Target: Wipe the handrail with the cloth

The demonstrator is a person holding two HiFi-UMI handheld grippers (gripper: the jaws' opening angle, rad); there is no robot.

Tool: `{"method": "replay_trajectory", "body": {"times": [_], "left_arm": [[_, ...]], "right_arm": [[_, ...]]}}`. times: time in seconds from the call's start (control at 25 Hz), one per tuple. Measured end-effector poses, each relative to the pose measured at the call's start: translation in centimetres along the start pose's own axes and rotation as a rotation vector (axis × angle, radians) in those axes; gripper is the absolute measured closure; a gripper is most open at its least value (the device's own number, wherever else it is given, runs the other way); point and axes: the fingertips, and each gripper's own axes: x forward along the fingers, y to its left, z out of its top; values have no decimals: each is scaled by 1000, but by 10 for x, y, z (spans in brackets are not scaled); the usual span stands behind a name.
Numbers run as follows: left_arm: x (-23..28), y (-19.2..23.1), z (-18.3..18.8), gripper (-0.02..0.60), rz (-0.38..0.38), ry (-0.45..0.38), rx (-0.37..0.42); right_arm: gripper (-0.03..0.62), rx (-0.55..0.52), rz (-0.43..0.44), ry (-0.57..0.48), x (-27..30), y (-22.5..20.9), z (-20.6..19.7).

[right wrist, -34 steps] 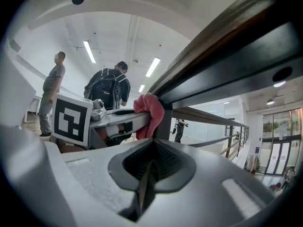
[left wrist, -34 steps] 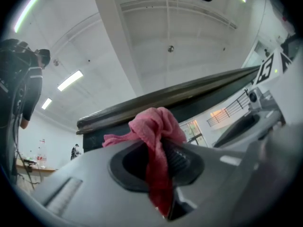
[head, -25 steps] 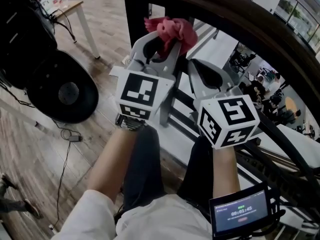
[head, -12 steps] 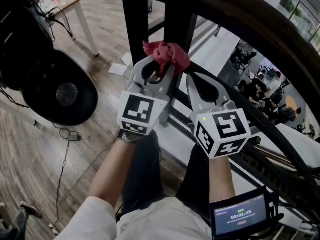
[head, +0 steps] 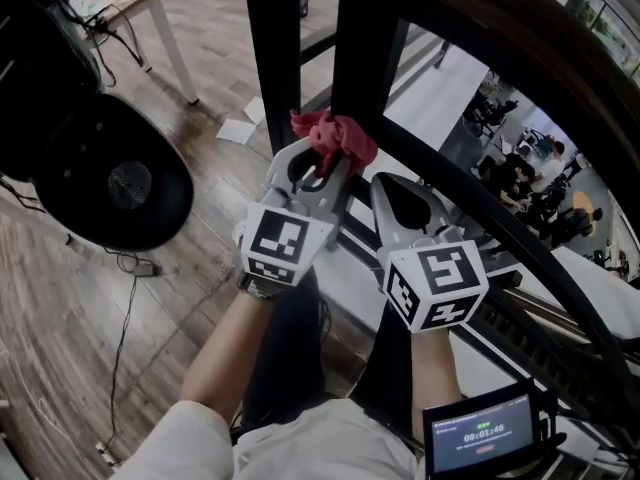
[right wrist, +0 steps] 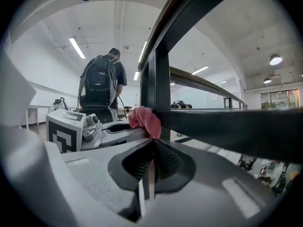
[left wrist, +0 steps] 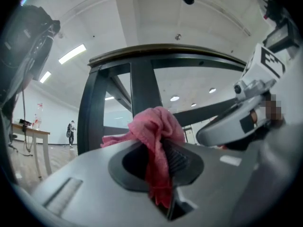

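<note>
The left gripper is clenched on the cloth, a crumpled pink rag. In the left gripper view the rag bulges above the jaw tips and a strip of it hangs down between the ribbed pads. In the head view the cloth sits at 12 o'clock from that gripper's marker cube, just beside a dark post. Whether it touches the post cannot be told. A second post stands at 10 o'clock from the cloth.

The handrail, dark brown and curved, sweeps across the top of the head view from 12 o'clock towards 3 o'clock. It lies well above the cloth, and the two are apart. A slanted dark bar runs down from the posts towards 4 o'clock.

The right gripper lies at 4 o'clock from the left one, close beside it. Its jaws are pressed together with nothing between them (the pink seen over them in its own view is the cloth, further off at the post). A small screen shows at 5 o'clock, below the right forearm.

At 9 o'clock a black round object rests on the wood floor, with a table at 11 o'clock and a sheet of paper near the posts. In the right gripper view a person with a backpack stands at 10 o'clock.
</note>
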Motion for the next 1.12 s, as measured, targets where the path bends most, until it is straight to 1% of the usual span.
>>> {"method": "replay_trajectory", "body": {"times": [0.12,0.28,0.44,0.64,0.8,0.96,1.12], "left_arm": [[-2,-6,-20,506,-14,38,-19],[-5,-11,-40,506,-16,66,-47],[-9,-15,-56,506,-21,92,-80],[-12,-23,-75,506,-30,128,-101],[-13,-30,-94,506,-38,166,-117],[-12,-27,-110,505,-53,208,-146],[-12,-26,-113,505,-63,245,-135]], "right_arm": [[591,16,-6,26,4,-2,-13],[591,23,-12,51,8,-3,-25],[591,20,-20,82,10,-3,-34],[591,20,-21,111,13,-1,-48],[591,18,-24,132,13,0,-60],[591,29,-34,157,20,-1,-70],[591,39,-45,174,20,-1,-75]]}}
